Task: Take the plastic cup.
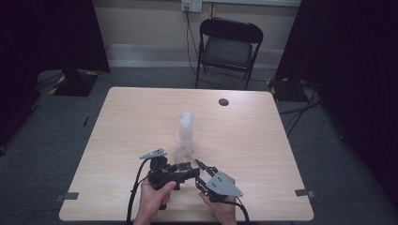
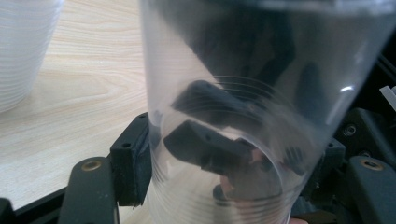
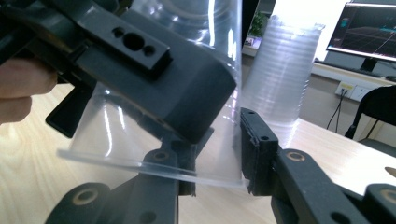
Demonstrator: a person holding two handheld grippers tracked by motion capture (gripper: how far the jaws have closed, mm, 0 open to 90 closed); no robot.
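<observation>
Jaws of both grippers meet at one clear plastic cup (image 1: pixel 180 161) near the front edge of the desk (image 1: pixel 131 122), low in the high view. There the left gripper (image 1: pixel 184 174) and the right gripper (image 1: pixel 201 165) come together at that cup, each held in one of the person's two hands. Just behind the cup stands one stack of clear cups (image 1: pixel 186 131), upright; how many cups are nested in it cannot be counted. Farther back on the desk is one small dark round spot (image 1: pixel 224 101), and beyond the desk stands one black folding chair (image 1: pixel 228 47).

In the left gripper view the cup (image 2: pixel 261 93) lies between the two jaws, with its base toward the camera. The left pad touches its wall; the other pad sits beside the wall, behind the plastic, so the jaws stand narrow around the cup, and a firm clamp cannot be confirmed. The cup holds nothing of its own; dark gripper parts show through it. The stack (image 2: pixel 23 46) stands at the far left.

In the right gripper view the jaws stand partly apart, astride the cup's rim (image 3: pixel 154 168), one inside and one outside the wall. The stack (image 3: pixel 280 79) rises just behind, empty.
</observation>
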